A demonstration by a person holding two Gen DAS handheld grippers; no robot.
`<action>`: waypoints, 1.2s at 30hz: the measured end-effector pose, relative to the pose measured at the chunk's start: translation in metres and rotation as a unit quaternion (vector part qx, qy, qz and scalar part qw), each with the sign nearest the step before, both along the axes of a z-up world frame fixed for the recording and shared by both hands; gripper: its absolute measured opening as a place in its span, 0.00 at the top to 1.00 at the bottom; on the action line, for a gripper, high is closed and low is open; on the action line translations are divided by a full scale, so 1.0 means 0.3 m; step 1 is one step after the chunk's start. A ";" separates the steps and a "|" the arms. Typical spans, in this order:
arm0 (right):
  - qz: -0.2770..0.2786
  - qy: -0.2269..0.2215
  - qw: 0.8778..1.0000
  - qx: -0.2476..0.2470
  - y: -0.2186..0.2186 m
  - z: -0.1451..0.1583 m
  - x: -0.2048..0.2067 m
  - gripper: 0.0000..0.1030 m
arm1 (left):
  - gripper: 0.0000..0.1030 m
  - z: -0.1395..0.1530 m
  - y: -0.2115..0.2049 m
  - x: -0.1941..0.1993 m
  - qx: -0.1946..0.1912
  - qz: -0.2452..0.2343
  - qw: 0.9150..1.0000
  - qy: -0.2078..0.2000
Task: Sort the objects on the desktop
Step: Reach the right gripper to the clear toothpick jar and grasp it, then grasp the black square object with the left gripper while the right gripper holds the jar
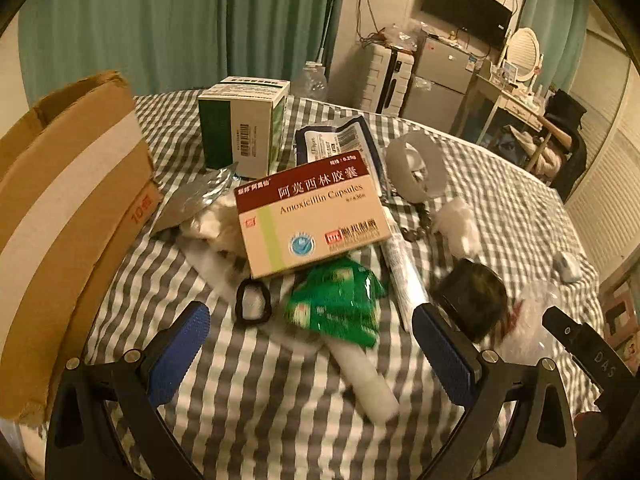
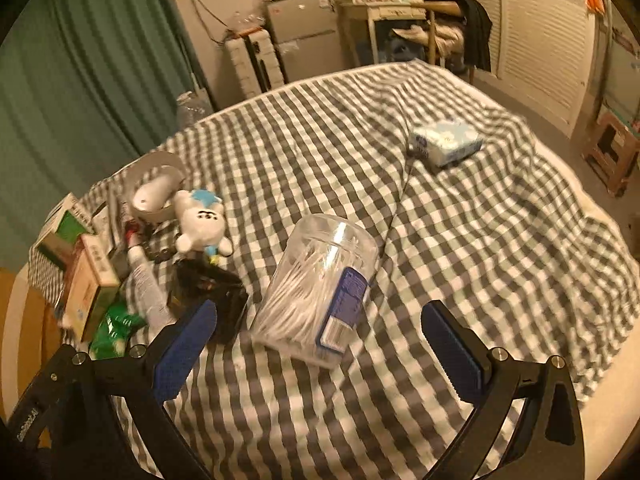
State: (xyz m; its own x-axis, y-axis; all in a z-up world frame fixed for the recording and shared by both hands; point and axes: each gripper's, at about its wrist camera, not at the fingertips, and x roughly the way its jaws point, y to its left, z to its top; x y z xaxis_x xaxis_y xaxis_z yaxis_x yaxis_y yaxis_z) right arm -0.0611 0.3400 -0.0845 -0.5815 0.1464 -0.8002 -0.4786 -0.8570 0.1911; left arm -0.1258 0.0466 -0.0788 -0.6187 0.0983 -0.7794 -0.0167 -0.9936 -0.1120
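Note:
A clutter lies on the checked cloth (image 1: 280, 392). In the left wrist view an amoxicillin box (image 1: 310, 216) rests on the pile, with a green sachet (image 1: 340, 304), a white tube (image 1: 370, 380) and a black ring (image 1: 253, 303) in front of it. My left gripper (image 1: 312, 320) hovers open above these, nothing between its blue pads. In the right wrist view a clear jar of cotton swabs (image 2: 316, 292) lies on its side. My right gripper (image 2: 320, 320) stands open around the jar's near end, pads apart from it. A white plush toy (image 2: 200, 224) sits left of the jar.
An open cardboard box (image 1: 68, 216) stands at the left edge. A green-and-white carton (image 1: 242, 124), a tape roll (image 1: 416, 170) and a dark round object (image 1: 474, 296) lie in the pile. A tissue pack (image 2: 446, 142) lies far right on the cloth. Furniture stands beyond.

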 end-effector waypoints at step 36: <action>-0.064 -0.056 0.996 0.004 0.240 -0.061 0.063 0.39 | 0.14 -0.121 0.509 -0.119 0.033 -0.077 0.994 -0.065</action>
